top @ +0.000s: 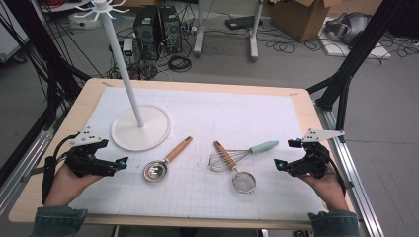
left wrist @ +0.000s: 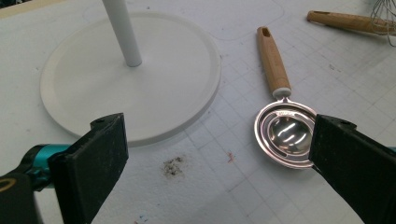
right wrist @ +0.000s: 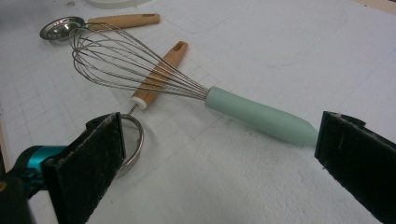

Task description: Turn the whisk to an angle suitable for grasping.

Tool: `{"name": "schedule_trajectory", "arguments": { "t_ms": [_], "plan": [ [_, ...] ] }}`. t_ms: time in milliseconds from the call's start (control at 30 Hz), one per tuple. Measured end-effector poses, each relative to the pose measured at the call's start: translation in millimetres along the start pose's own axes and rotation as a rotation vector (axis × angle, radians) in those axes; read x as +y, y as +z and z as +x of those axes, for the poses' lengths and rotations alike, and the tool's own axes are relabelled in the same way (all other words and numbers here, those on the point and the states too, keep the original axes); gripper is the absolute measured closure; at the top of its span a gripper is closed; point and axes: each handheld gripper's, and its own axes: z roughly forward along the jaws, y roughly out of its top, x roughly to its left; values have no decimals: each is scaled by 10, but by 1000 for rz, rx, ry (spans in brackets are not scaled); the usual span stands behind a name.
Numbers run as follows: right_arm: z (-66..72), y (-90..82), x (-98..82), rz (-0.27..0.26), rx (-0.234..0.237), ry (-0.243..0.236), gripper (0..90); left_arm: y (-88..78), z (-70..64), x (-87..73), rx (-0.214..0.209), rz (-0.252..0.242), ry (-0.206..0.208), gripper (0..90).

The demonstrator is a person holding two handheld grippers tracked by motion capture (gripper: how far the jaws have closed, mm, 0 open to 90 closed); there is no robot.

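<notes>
With both the left gripper and right gripper gaping empty, I'd worry the whisk, lying mid-frame across the strainer, drags it along when grabbed, while the separator spoon lower-centre sits untouched.

The stand sits far left, the ladle before it, the whisk across the strainer to the right.

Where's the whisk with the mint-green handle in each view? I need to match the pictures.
High view: whisk right of centre, wires lying over the strainer's wooden handle.
Left gripper view: just its wires at the top right corner.
Right gripper view: whisk across the middle, green handle toward the right jaw.
Shared landmark: that wooden strainer handle under the wires.
</notes>
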Motion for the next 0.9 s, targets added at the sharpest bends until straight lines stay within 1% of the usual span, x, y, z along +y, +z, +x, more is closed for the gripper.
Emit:
{"name": "schedule_trajectory", "arguments": {
  "t_ms": [100,133,167,200,233,267,400,600,633,667,800,900],
  "plan": [
    [-25,9,35,14,16,-2,92,-10,8,-3,-1,-4,-7,52],
    [-35,12,46,19,18,-8,127,-13,10,-3,-1,-5,-6,52],
    [-46,13,54,28,19,-12,180,-14,11,-2,1,-6,-7,52],
    [-58,16,62,37,23,-13,176,-12,8,-2,1,-9,-10,52],
    [-71,24,72,46,25,-17,151,-11,8,-2,0,-9,-10,52],
    [-80,30,82,58,22,-17,149,-8,5,-3,-1,-9,-13,52],
    [-133,73,159,98,26,-31,150,-9,6,-1,0,-2,-3,52],
    [-214,186,317,176,35,-78,154,-13,20,-4,3,0,-4,52],
    [-214,186,317,176,35,-78,154,-13,20,-4,3,0,-4,52],
    [-250,254,371,211,48,-85,161,-8,24,-9,3,0,-6,52],
    [-294,375,457,268,66,-126,199,-2,26,-13,1,0,-7,53],
    [-323,457,506,287,76,-143,211,-5,32,-15,2,-1,-10,52]
  ]
}}
